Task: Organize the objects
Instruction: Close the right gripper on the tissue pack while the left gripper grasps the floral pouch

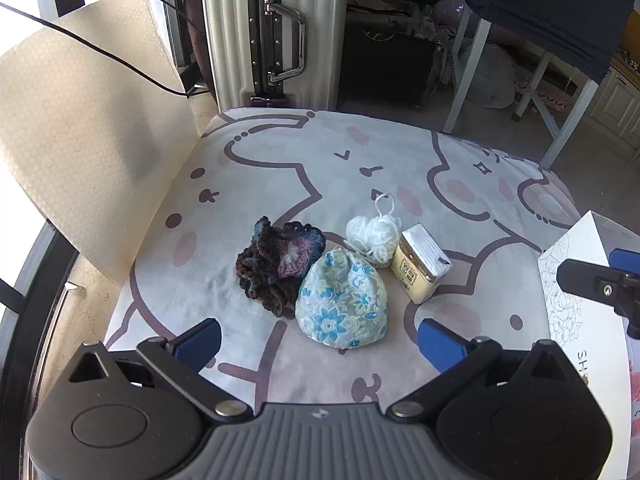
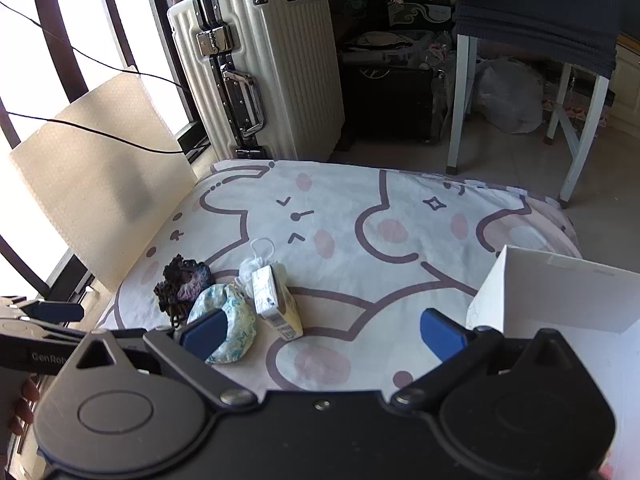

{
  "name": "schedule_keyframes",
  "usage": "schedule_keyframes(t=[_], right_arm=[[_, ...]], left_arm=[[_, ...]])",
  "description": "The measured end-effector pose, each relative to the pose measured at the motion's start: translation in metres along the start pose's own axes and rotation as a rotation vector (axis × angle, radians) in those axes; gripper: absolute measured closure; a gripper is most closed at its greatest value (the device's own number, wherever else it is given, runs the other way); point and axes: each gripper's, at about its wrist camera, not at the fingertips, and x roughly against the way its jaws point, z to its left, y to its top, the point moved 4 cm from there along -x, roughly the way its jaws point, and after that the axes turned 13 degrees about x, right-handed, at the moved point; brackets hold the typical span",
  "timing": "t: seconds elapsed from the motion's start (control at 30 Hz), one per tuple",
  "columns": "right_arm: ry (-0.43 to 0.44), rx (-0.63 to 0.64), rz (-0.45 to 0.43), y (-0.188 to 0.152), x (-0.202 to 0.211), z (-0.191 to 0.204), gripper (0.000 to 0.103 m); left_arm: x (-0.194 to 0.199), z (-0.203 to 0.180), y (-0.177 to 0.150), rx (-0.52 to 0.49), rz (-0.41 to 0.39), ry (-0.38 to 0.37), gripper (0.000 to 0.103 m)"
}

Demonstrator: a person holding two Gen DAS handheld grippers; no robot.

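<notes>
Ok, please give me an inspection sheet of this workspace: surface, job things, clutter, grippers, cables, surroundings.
Surface: cartoon-print sheet, flat.
Job things: dark crochet piece, floral pouch, white yarn bundle and small carton, clustered close together; white box at the right.
Clutter: nothing seen on the sheet.
Grippers: left gripper jaws open, empty, before the pouch; right gripper jaws open, empty.
Cables: black cable across the beige board.
Surroundings: white suitcase, white-legged table.

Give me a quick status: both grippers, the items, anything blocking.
Left gripper open, empty, facing the floral pouch. Right gripper open, empty. Crochet piece, white yarn bundle, small box clustered on the sheet; nothing blocking.
</notes>
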Motion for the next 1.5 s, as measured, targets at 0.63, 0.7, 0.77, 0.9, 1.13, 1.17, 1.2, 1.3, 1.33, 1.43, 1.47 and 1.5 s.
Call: schedule_keyframes(t=[0.63,0.7,0.77,0.9,1.13,1.17,1.2,1.3,1.33,1.43,1.47,1.5], right_arm=[[0.082,0.004,0.117,0.024,-0.107,0.029,0.028],[0.096,0.026,0.136,0.024,-0.115,0.035,0.033],[0.095,0.03,0.156,0.024,-0.123,0.038,0.038],[0.107,0.01,0.194,0.021,-0.14,0.039,0.046],[0.084,0.002,0.284,0.011,-0.163,0.037,0.067],[0.083,-0.005,0.297,0.008,-0.166,0.036,0.069],[0.086,-0.012,0.3,0.006,-0.167,0.035,0.073],[0.085,-0.018,0.29,0.006,-0.164,0.031,0.076],[0.072,-0.017,0.289,0.007,-0.162,0.029,0.077],[0.05,-0.036,0.289,0.007,-0.157,0.02,0.077],[0.047,-0.045,0.289,0.006,-0.155,0.016,0.077],[0.042,-0.051,0.291,0.006,-0.153,0.013,0.077]], left_arm=[[-0.092,-0.006,-0.007,0.095,0.031,-0.044,0.0],[-0.102,-0.009,-0.01,0.089,0.037,-0.035,0.0],[-0.109,-0.012,-0.012,0.08,0.042,-0.029,0.0],[-0.121,-0.017,-0.014,0.06,0.047,0.0,0.0],[-0.137,-0.012,-0.013,0.084,0.067,0.061,0.0],[-0.139,-0.01,-0.012,0.1,0.075,0.063,0.0],[-0.141,-0.009,-0.012,0.115,0.08,0.056,0.0],[-0.144,-0.007,-0.01,0.138,0.084,0.048,0.0],[-0.144,-0.007,-0.009,0.137,0.082,0.048,0.0],[-0.146,-0.01,-0.008,0.139,0.081,0.057,0.0],[-0.146,-0.01,-0.008,0.144,0.081,0.059,0.0],[-0.147,-0.011,-0.007,0.152,0.079,0.06,0.0]])
